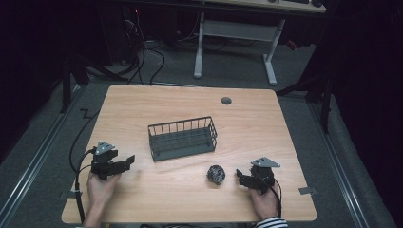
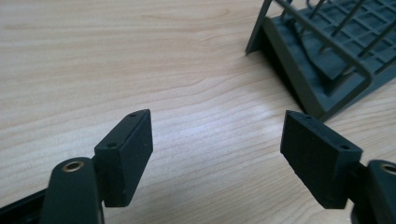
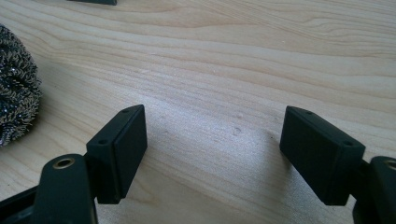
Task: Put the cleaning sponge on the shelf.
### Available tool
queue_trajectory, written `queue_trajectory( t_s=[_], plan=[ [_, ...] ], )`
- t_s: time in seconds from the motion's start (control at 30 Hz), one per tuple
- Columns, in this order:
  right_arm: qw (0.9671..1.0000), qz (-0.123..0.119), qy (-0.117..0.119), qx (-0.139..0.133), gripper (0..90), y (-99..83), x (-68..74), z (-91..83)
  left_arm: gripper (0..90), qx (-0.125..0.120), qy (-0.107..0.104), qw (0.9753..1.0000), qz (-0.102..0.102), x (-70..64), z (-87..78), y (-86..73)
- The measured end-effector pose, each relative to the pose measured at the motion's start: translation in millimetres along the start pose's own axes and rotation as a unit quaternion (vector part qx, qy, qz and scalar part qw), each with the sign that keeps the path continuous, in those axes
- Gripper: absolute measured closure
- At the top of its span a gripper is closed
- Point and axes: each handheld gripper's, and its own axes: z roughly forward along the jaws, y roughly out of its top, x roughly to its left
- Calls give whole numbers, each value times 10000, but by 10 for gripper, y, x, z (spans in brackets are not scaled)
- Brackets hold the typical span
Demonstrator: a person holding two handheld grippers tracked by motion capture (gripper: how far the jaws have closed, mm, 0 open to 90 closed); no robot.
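Observation:
A dark grey wire basket (image 1: 182, 138) stands in the middle of the wooden table (image 1: 190, 104); its corner (image 2: 322, 60) appears at the upper right of the left gripper view. A dark, glittery metal scouring ball (image 1: 216, 174) lies in front of the basket, to its right, and its edge (image 3: 14, 93) shows at the left of the right gripper view. My left gripper (image 1: 127, 161) rests near the front left, open, jaws wide apart over bare wood (image 2: 217, 140). My right gripper (image 1: 239, 176) sits just right of the ball, open with nothing between its jaws (image 3: 212, 140).
A grey cable cap (image 1: 226, 100) sits in the table's far side. Beyond the table stand a white-legged desk (image 1: 235, 33) and loose cables (image 1: 142, 57) on the floor. A black cable (image 1: 78, 142) trails off the table's left edge.

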Motion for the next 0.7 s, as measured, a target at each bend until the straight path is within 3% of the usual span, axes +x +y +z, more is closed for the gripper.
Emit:
queue_trajectory(
  t_s=[0.3, 0.7],
  plan=[
    [10000, 9, -2, 5, 232, 0, 1, -1, 264, 122, 188, 9997, 3, 19, 94, -84],
    [10000, 10, -2, 4, 232, 0, 1, -1, 264, 294, 417, 9986, 154, -4, 186, -104]
  ],
)
